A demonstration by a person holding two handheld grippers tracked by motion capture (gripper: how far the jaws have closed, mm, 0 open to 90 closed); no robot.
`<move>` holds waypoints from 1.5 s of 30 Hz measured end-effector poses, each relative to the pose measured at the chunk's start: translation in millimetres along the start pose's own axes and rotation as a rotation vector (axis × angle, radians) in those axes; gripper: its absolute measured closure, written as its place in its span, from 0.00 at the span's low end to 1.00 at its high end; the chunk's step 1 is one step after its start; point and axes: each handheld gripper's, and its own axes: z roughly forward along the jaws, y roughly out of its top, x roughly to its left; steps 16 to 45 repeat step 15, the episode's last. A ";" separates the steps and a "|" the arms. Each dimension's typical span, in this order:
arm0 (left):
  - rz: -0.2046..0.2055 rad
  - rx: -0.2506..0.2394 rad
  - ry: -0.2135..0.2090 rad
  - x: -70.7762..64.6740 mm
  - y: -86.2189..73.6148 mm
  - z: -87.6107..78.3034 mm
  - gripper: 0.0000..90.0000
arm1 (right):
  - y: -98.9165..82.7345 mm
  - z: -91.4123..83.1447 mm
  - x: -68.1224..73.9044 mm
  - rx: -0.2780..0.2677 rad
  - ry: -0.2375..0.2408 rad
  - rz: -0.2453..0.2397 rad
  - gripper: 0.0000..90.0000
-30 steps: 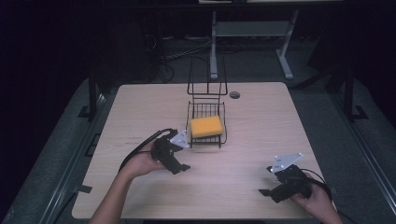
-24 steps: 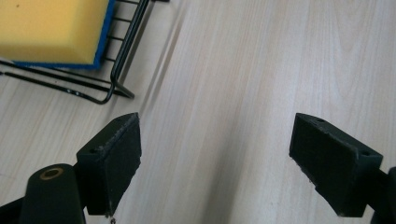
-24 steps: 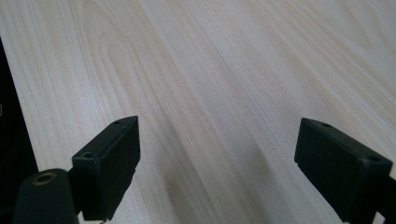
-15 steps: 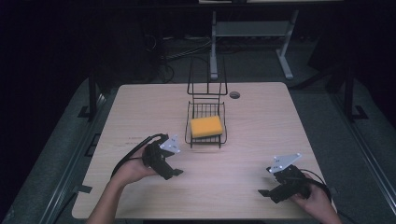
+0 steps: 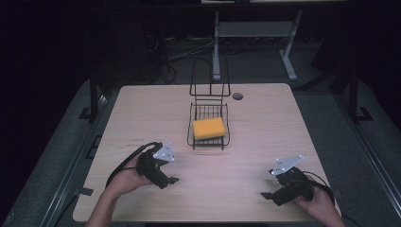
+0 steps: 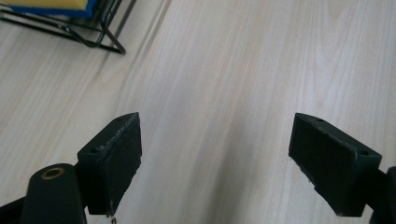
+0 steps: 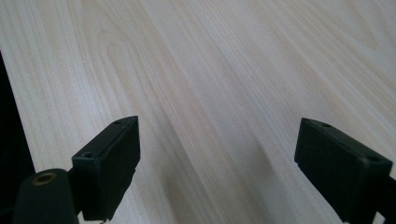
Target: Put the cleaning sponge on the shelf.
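A yellow sponge [image 5: 209, 128] with a blue underside lies in a black wire basket [image 5: 226, 134] at the middle of the light wooden table [image 5: 265, 123]. My left gripper [image 5: 171, 180] rests low over the table at the front left, a little way in front of and left of the basket; it is open with bare wood between its jaws [image 6: 217, 140]. The basket's corner [image 6: 105, 32] and the sponge's edge [image 6: 46, 4] appear at the top left of the left gripper view. At the front right my right gripper [image 5: 265, 196] is open over bare wood [image 7: 217, 149].
The wire basket has a tall upright back frame [image 5: 209, 78]. A round grommet hole [image 5: 238, 96] lies near the table's far edge. Black cables [image 5: 124, 163] trail from the left gripper. In the right gripper view the table edge [image 7: 14, 112] runs along the left.
My left gripper has pulled back from the basket toward the front left of the table, staying open. The right gripper has not moved.
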 end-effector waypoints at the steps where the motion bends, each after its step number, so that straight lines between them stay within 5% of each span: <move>1: -0.002 -0.003 -0.001 -0.6 -1.0 -0.4 0.19 | 0.1 0.2 -0.1 0.002 0.001 0.000 0.16; 15: -0.046 -0.020 -0.002 -8.8 -20.4 -3.7 0.19 | -0.7 0.8 -1.0 0.002 0.004 0.006 0.16; 45: -0.046 -0.020 -0.002 -8.8 -20.4 -3.7 0.19 | -0.7 0.8 -1.0 0.002 0.004 0.006 0.16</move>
